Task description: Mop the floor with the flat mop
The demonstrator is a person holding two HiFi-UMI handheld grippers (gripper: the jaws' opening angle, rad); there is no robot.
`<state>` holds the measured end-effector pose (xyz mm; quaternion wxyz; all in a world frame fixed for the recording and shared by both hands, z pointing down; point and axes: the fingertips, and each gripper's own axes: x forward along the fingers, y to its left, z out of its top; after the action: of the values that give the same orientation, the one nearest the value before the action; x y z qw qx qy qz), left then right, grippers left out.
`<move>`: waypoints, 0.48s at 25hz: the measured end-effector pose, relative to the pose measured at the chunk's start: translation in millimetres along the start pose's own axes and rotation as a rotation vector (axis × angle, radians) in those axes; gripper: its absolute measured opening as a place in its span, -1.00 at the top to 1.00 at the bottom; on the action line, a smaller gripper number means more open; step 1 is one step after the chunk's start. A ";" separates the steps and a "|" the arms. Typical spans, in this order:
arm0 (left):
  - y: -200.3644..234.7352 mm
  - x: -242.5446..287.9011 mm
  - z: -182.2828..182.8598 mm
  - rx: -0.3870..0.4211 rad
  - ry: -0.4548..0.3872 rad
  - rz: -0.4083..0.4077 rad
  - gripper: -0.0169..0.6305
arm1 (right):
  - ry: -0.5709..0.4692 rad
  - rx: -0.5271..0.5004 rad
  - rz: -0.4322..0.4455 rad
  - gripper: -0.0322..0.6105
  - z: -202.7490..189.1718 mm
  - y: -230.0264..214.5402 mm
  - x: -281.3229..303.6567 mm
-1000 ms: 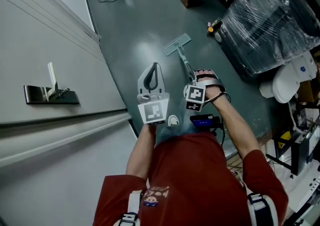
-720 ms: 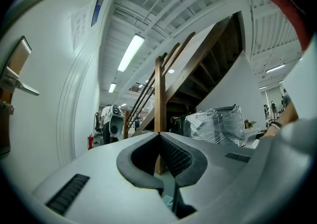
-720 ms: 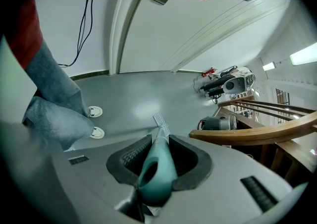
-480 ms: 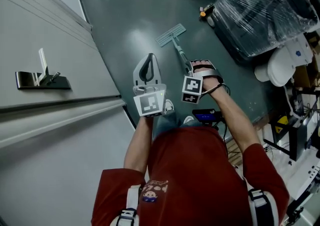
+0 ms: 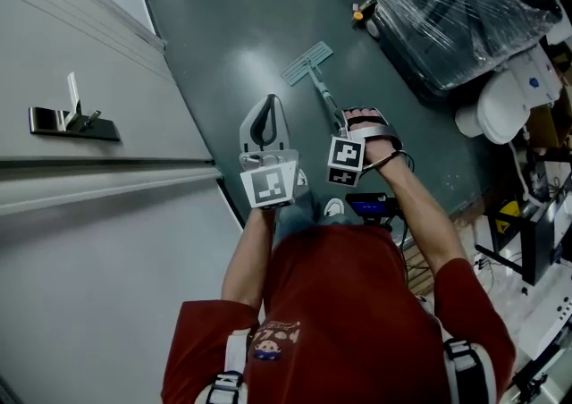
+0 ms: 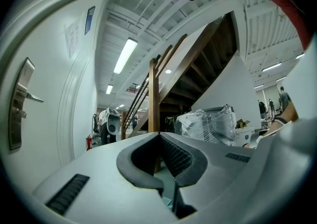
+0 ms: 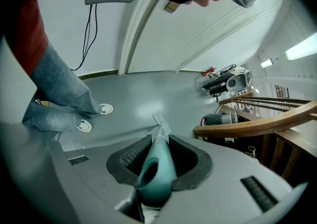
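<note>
The pale teal flat mop [image 5: 318, 88] is slanting up into the right tongs [image 7: 159, 143], its rectangular head lying flat on the floor [image 5: 232, 27] near the plastic-wrapped bundle [image 5: 465, 9].

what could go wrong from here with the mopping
1. Only the right gripper is shut on the mop handle, near its top end; the left gripper is shut on nothing. The long handle may twist or slip in the jaws on a push.
2. The mop head lies fairly near the plastic-wrapped load and a small orange object on the floor; a wide stroke that way could knock them.
</note>
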<state>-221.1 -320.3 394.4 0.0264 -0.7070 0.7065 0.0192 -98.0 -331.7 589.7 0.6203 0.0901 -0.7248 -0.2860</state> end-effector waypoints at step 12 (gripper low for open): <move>-72.7 -81.9 17.4 0.027 -0.027 0.006 0.90 | -0.008 0.009 0.002 0.53 -39.0 82.2 -55.2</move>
<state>-148.4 -237.4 383.1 0.0456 -0.7040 0.7085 0.0192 -30.6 -249.3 588.8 0.6173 0.0910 -0.7287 -0.2822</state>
